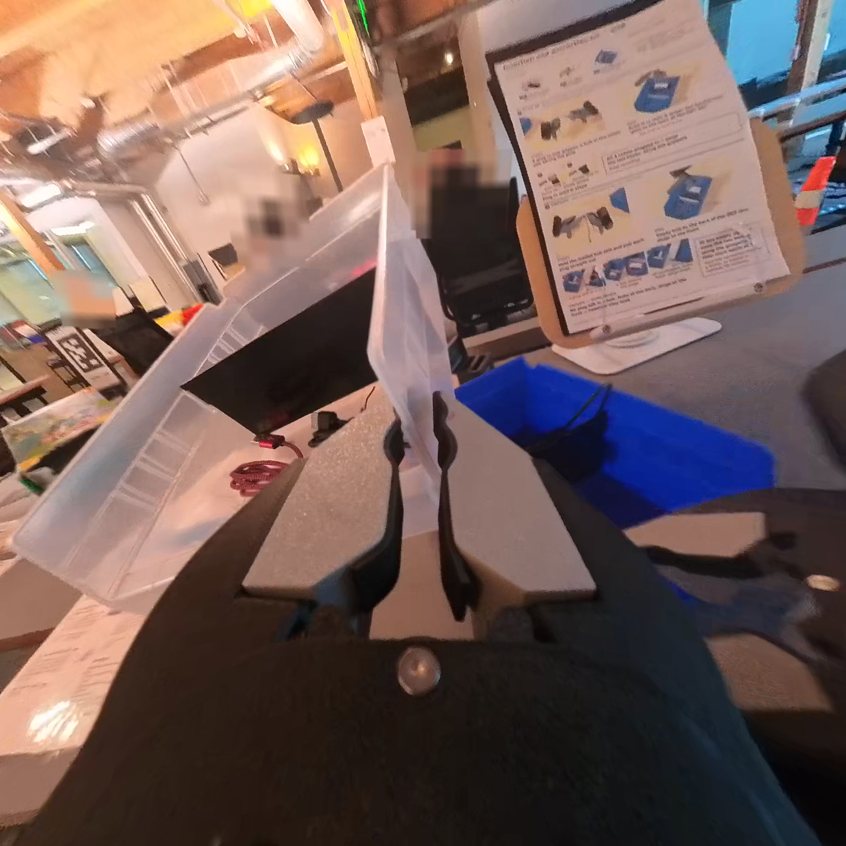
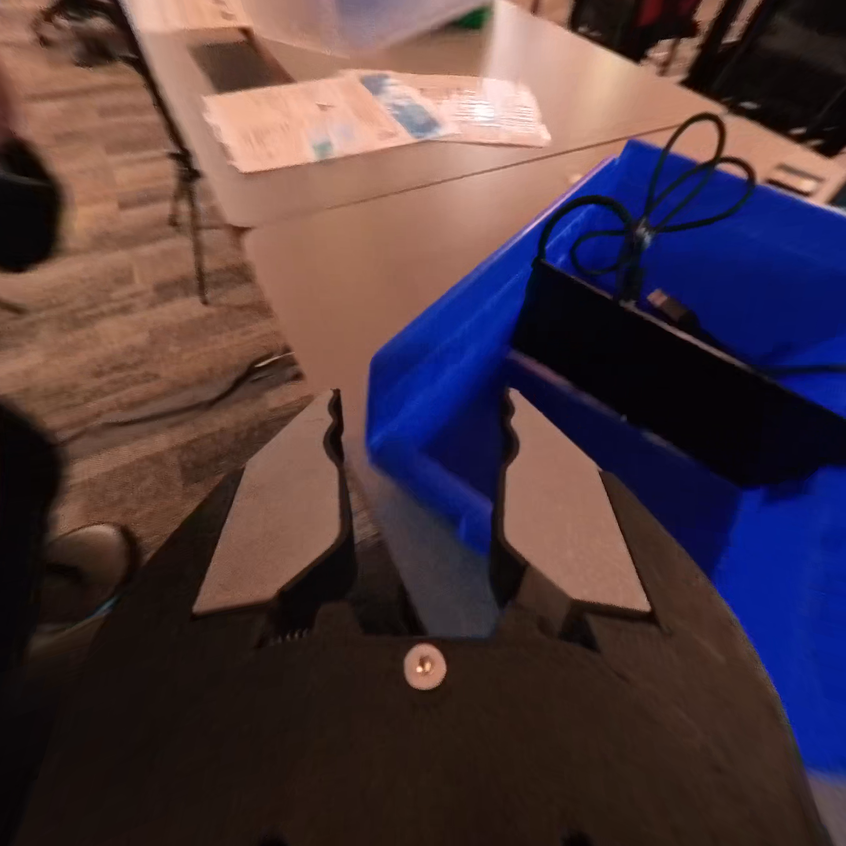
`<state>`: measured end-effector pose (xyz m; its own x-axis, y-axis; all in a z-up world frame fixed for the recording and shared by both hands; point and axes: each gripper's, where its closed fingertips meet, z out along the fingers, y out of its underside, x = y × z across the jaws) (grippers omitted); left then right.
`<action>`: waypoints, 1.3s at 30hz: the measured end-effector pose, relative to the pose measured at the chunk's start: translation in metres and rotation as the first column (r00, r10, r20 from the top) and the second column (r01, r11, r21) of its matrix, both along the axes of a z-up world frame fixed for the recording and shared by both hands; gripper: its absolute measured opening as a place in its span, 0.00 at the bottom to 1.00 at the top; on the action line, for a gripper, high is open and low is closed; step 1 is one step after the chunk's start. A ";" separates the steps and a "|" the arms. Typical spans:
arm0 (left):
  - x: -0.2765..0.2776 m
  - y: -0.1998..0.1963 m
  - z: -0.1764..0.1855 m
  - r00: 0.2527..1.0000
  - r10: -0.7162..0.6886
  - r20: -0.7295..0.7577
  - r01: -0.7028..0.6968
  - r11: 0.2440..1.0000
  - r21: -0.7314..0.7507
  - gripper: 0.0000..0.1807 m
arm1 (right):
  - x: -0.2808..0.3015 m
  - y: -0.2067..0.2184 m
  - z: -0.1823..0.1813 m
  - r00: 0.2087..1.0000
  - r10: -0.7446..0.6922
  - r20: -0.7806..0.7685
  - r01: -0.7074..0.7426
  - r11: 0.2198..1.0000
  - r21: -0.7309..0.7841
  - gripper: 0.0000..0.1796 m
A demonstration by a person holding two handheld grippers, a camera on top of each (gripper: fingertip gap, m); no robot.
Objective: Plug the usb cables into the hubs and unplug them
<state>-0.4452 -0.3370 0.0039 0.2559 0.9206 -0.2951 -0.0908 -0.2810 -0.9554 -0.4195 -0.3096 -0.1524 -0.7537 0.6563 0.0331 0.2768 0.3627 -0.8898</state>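
Observation:
My left gripper [image 1: 419, 409] is shut on the thin wall of a clear plastic bin [image 1: 137, 480] and holds it tilted up off the table. A black panel [image 1: 293, 361] lies inside the bin. Under its raised edge, a red braided USB cable [image 1: 258, 474] and a small black device [image 1: 326, 423] rest on the table. My right gripper [image 2: 422, 403] is open, with its fingers on either side of the near corner of a blue bin [image 2: 458, 366]. That bin holds a black divider [image 2: 664, 389] and a looped black cable [image 2: 664, 197] with a plug [image 2: 668, 306].
The blue bin [image 1: 664, 458] sits just right of the clear one. An instruction sheet on a white stand [image 1: 641, 160] is behind it. Papers [image 2: 366, 119] lie on the far table [image 2: 366, 256]. The table edge and the floor are to the left in the right wrist view. The gap from one gripper's tips to the other's is roughly 15 cm.

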 end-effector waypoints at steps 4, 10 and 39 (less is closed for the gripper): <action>0.013 0.011 0.013 0.997 0.012 -0.074 -0.017 0.998 -0.067 0.03 | 0.054 0.038 0.029 0.980 0.196 0.018 -0.196 0.981 -0.015 0.43; 0.032 0.082 0.012 0.994 -0.084 -0.071 0.069 0.979 -0.193 0.02 | 0.060 0.177 0.065 0.994 0.106 -0.022 -0.108 0.988 -0.114 0.42; 0.172 0.465 -0.184 0.352 -0.755 0.553 0.893 0.448 0.043 0.29 | 0.060 0.399 0.031 0.983 -0.178 0.041 0.161 0.952 0.262 0.38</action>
<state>-0.2731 0.1285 -0.1803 0.9949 0.0781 -0.0643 -0.0150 -0.5147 -0.8572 -0.3600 0.0895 -0.1217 -0.6382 0.7502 0.1728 0.4065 0.5190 -0.7519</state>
